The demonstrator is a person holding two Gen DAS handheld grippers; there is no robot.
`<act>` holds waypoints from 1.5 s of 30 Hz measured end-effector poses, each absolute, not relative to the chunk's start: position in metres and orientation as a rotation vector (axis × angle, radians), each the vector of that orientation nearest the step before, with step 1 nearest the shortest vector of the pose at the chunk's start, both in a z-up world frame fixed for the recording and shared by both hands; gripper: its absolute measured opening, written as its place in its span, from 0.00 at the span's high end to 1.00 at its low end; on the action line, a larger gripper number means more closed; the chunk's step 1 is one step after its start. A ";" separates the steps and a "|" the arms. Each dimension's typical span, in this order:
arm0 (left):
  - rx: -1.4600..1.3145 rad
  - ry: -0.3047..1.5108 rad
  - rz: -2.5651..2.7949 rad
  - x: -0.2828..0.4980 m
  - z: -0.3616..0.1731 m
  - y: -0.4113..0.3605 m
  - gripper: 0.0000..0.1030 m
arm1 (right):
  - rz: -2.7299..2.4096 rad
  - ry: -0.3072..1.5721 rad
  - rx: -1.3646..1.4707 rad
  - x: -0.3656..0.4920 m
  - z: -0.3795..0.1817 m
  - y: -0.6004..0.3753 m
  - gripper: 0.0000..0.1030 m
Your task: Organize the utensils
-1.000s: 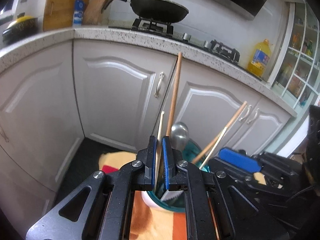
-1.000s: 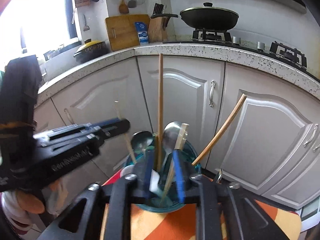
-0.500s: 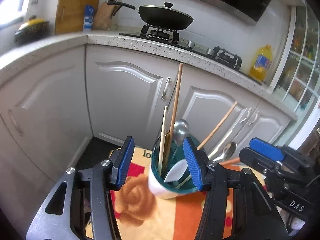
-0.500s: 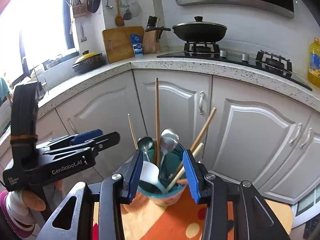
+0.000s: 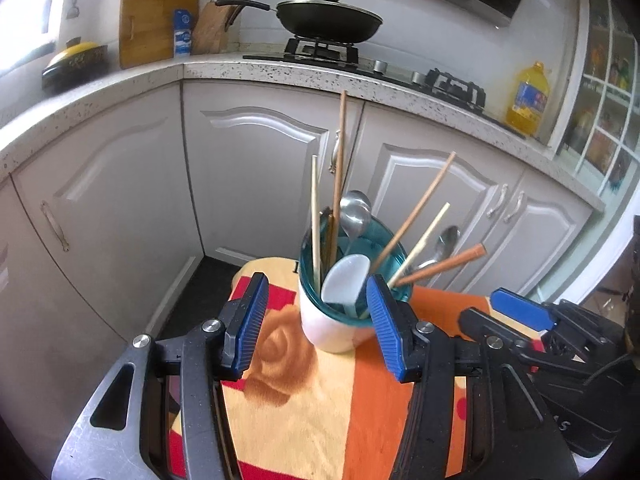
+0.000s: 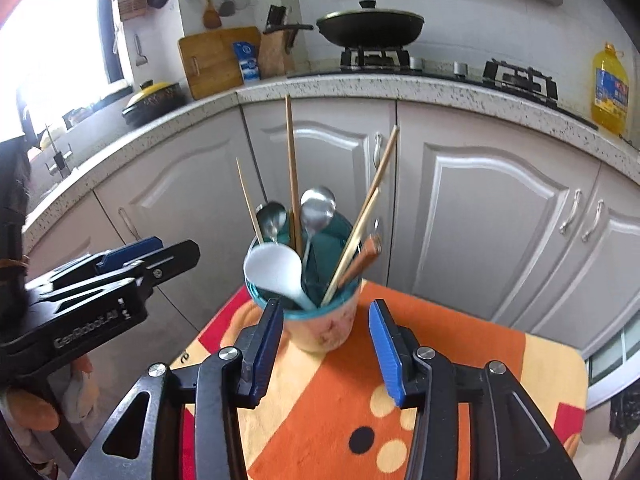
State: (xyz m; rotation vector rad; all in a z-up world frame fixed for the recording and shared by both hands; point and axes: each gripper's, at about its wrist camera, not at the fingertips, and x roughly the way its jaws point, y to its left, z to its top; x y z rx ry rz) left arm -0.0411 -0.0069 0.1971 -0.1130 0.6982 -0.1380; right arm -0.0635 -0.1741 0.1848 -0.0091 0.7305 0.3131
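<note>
While both hand-held grippers (image 5: 316, 320) (image 6: 326, 344) gape empty, the holder (image 6: 320, 326) carries chopsticks (image 6: 292, 168), spoons (image 6: 318, 210)

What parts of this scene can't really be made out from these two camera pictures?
- Lower ends of the chopsticks and spoons: both views, hidden inside the utensil cup.
- Tablecloth near edge: both views, covered by the gripper bodies.
- Oil bottle label: too small.
- Cabinet shelf contents: left wrist view, blurred at the edge.

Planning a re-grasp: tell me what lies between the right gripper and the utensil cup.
Only bare orange cloth between the right gripper and utensil cup, per right wrist view.
</note>
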 end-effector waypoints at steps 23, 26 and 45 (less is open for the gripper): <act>-0.024 0.690 -0.092 -0.059 0.208 -0.025 0.51 | 0.276 0.713 0.021 -0.075 0.197 -0.184 0.44; -0.019 0.692 -0.084 -0.060 0.209 -0.026 0.51 | 0.274 0.715 0.015 -0.075 0.197 -0.183 0.44; -0.032 0.699 -0.077 -0.061 0.208 -0.023 0.51 | 0.287 0.735 -0.007 -0.073 0.195 -0.177 0.42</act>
